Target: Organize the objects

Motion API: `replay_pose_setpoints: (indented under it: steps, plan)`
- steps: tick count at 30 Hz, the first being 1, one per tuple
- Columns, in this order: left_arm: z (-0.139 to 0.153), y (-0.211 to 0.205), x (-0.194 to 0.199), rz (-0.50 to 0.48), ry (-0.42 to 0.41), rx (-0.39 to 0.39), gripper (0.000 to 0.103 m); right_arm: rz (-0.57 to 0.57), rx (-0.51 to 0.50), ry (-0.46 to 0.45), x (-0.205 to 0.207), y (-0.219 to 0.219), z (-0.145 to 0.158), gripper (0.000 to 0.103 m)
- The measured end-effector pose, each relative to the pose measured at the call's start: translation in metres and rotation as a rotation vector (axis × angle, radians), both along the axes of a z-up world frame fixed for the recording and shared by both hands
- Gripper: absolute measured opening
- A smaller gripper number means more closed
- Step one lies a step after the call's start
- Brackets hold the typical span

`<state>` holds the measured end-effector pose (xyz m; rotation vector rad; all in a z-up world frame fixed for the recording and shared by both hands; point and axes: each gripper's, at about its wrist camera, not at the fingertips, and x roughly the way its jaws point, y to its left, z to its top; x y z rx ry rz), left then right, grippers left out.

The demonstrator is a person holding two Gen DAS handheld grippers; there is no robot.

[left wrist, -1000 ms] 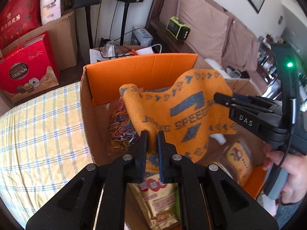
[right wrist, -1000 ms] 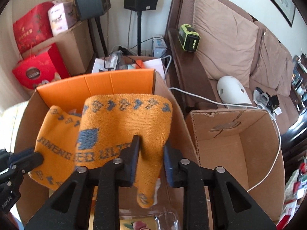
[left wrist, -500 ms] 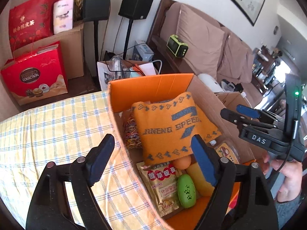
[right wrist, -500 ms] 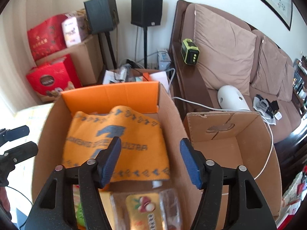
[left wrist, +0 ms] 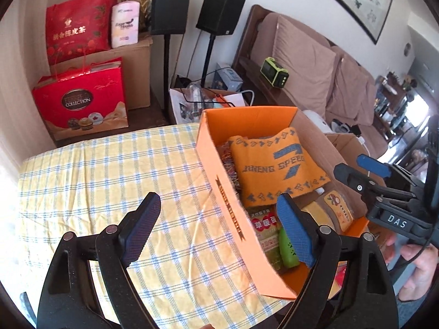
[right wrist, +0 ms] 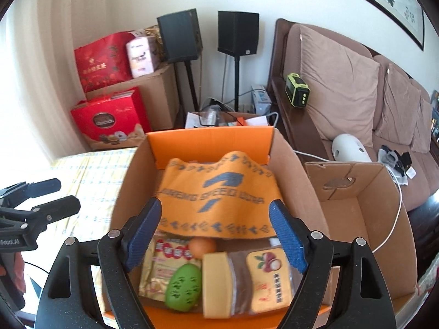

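An orange knitted cloth [left wrist: 274,167] with grey lettering lies spread in the far half of an orange cardboard box [left wrist: 233,200]; it also shows in the right wrist view [right wrist: 216,194], inside the box [right wrist: 123,192]. Below it lie a gold snack packet [right wrist: 162,266], a green oval case [right wrist: 183,285], an orange ball [right wrist: 203,246] and a jar with a yellow lid [right wrist: 247,282]. My left gripper [left wrist: 216,230] is open and empty, above the box's left wall. My right gripper [right wrist: 216,235] is open and empty, above the box's near half.
The box stands on a table with a yellow checked cloth [left wrist: 96,192]. An empty brown cardboard box [right wrist: 362,219] stands to the right. Behind are red gift bags [left wrist: 82,109], two speakers on stands [left wrist: 170,8] and a brown sofa [right wrist: 356,82].
Both grippers were shut on the orange cloth, holding it over the box. They opened, the cloth dropped flat into the box, and both grippers pulled back and up.
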<state>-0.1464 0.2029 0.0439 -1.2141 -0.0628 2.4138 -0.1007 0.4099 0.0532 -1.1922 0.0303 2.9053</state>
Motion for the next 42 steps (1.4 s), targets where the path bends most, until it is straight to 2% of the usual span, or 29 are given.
replay_pose_setpoints:
  steps: [5,10,12,22,28,34,42]
  plan:
    - [-0.001,-0.021,0.006,0.035,0.006,-0.002,0.085,0.019,0.011,0.021,0.011,-0.019,0.002,0.084]
    - [-0.001,-0.04,0.021,0.037,0.009,0.008,0.086,0.018,0.012,0.034,0.026,-0.033,-0.003,0.096]
    - [0.0,-0.045,0.03,0.043,0.02,-0.011,0.102,0.026,0.016,0.032,0.031,-0.039,-0.006,0.102]
    - [-0.002,-0.069,0.07,0.113,0.056,-0.021,0.103,0.032,0.008,0.048,0.058,-0.062,-0.011,0.102]
    - [-0.011,-0.081,0.089,0.178,0.072,-0.126,0.103,0.039,-0.004,0.055,0.075,-0.072,-0.015,0.102]
    - [-0.021,-0.101,0.111,0.247,0.065,-0.131,0.103,0.004,0.048,0.07,0.101,-0.079,-0.019,0.103]
    - [-0.026,-0.115,0.137,0.296,0.048,-0.102,0.103,-0.002,0.037,0.082,0.121,-0.08,-0.022,0.103]
